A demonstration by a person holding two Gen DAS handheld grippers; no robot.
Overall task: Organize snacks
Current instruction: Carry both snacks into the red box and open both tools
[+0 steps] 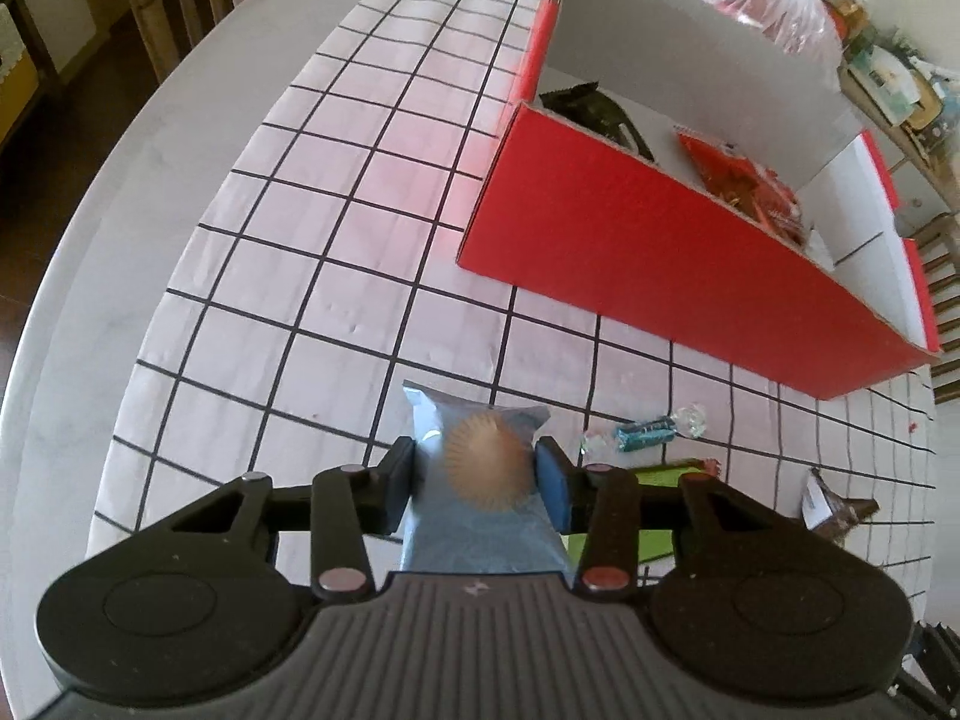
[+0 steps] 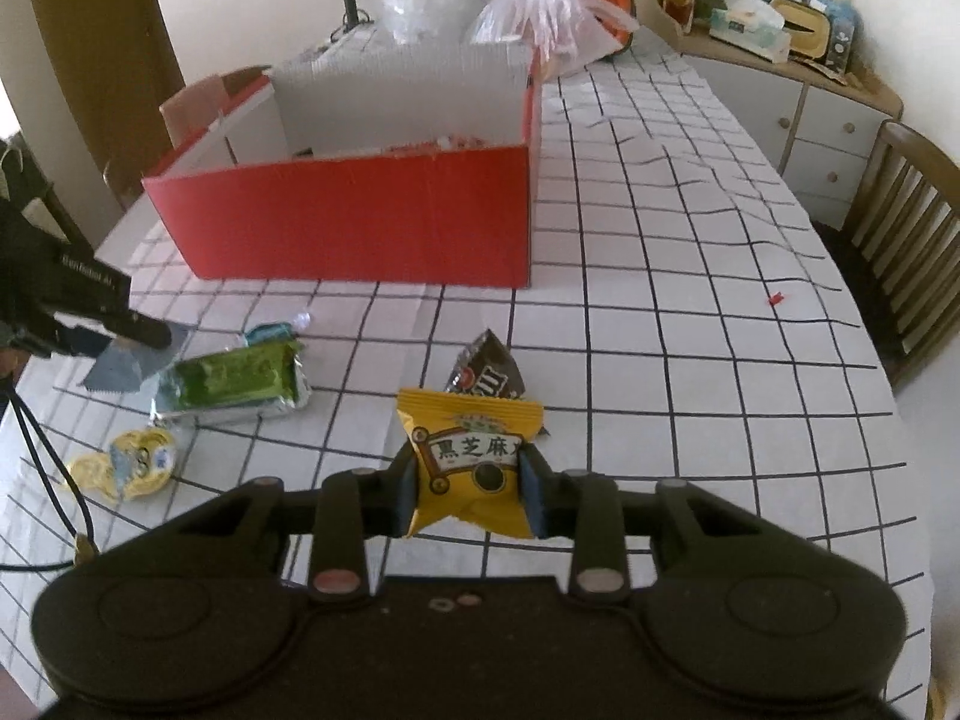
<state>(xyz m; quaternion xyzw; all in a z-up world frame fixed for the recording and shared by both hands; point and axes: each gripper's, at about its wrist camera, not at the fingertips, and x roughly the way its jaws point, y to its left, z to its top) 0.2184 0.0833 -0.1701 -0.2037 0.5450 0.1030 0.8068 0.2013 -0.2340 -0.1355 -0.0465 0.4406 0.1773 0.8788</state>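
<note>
left tongs (image 1: 475, 477) pinching blue packet (image 1: 480, 480) | right tongs (image 2: 468, 495) pinching yellow packet (image 2: 468, 456)

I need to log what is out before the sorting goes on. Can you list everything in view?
red box: 1, red outside, white dividers, far side of the cloth
blue packet: 1, in left gripper
yellow packet: 1, in right gripper
green packet: 1, on cloth
brown packet: 1, behind the yellow one
yellow wrapper: 1, near left edge
teal candy: 1, on cloth
checked tablecloth: 1, white
plastic bag: 1, clear, behind box
left gripper: shut on blue packet
right gripper: shut on yellow packet
</note>
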